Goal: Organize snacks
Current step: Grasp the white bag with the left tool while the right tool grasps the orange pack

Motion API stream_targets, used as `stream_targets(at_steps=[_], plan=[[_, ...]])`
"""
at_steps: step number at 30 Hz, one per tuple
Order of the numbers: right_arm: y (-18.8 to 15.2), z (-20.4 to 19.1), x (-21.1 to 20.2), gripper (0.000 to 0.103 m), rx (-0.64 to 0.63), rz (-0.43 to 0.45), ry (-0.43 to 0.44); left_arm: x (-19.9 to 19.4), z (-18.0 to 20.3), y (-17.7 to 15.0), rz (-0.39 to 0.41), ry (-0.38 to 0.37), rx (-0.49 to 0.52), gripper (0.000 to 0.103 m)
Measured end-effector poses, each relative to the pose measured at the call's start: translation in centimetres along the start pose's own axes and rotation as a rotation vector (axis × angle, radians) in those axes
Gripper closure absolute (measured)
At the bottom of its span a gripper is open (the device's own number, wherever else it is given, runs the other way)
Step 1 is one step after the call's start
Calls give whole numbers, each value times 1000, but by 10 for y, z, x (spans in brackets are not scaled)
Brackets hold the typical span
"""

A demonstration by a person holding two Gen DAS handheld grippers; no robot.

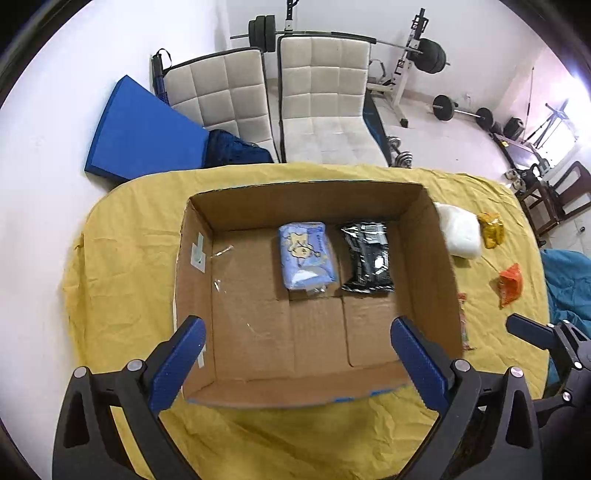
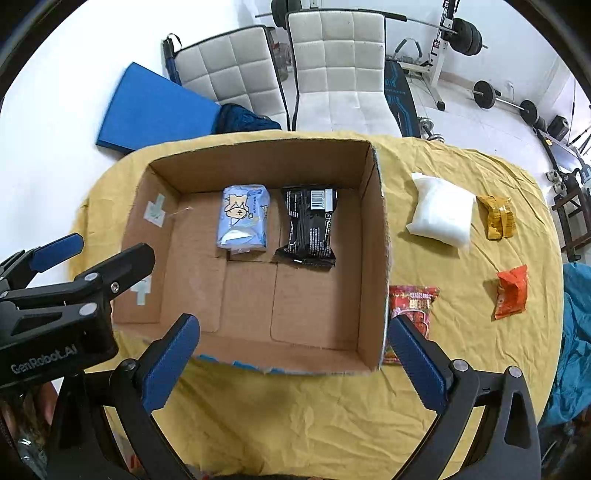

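Note:
An open cardboard box (image 1: 195,266) (image 2: 373,229) sits on the yellow cloth. Inside, at its far side, lie a light blue packet (image 1: 306,254) (image 2: 243,218) and a black packet (image 1: 367,258) (image 2: 310,225), side by side. Right of the box on the cloth lie a white packet (image 2: 441,214) (image 1: 460,230), a yellow packet (image 2: 496,216) (image 1: 491,229), an orange packet (image 2: 511,291) (image 1: 511,284) and a red packet (image 2: 413,306) against the box wall. My left gripper (image 1: 297,343) (image 2: 98,247) hangs open over the box's near side. My right gripper (image 2: 293,339) is open and empty above the near wall.
The table (image 2: 332,413) under the yellow cloth ends close behind the box. Two white padded chairs (image 2: 288,66) stand beyond it, with a blue mat (image 2: 151,110) on the floor and weight equipment (image 2: 458,33) at the back. A teal cloth (image 2: 576,332) lies at the right edge.

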State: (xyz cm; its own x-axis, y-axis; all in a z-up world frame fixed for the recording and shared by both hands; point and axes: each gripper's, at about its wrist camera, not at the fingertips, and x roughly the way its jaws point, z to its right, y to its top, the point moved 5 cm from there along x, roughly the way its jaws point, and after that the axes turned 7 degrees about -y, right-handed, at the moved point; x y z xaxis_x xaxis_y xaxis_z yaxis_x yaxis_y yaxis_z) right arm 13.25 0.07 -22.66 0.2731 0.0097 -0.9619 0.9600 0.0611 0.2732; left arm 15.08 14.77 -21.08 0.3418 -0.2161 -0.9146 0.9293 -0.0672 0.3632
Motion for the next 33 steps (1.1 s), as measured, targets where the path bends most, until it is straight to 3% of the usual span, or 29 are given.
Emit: stream_targets(at_steps=[10,16,21,22,25,29,33], plan=[[-12,42,-33,0,48,26,50,-27,46,2,32,-55,-2,1],[-8,141,-37,0,154,20,-11,-14,111,20,18,-125,38,0],[-4,243,-17,0,245,-18,-117,25,176,41,-45,-182,71,0],[-4,267,-9,0,263,-32,-136,35,185,45,-61,-144,64,0],[-5,319,20,0,296,-83,-162,70,217,58,-122,-145,83,0],[-10,367,65,0,317,-159,-156,116,243,73,-181,-119,98,0],[-19,385,114,0,309,-247,-118,163,253,81,-256,-94,91,0]])
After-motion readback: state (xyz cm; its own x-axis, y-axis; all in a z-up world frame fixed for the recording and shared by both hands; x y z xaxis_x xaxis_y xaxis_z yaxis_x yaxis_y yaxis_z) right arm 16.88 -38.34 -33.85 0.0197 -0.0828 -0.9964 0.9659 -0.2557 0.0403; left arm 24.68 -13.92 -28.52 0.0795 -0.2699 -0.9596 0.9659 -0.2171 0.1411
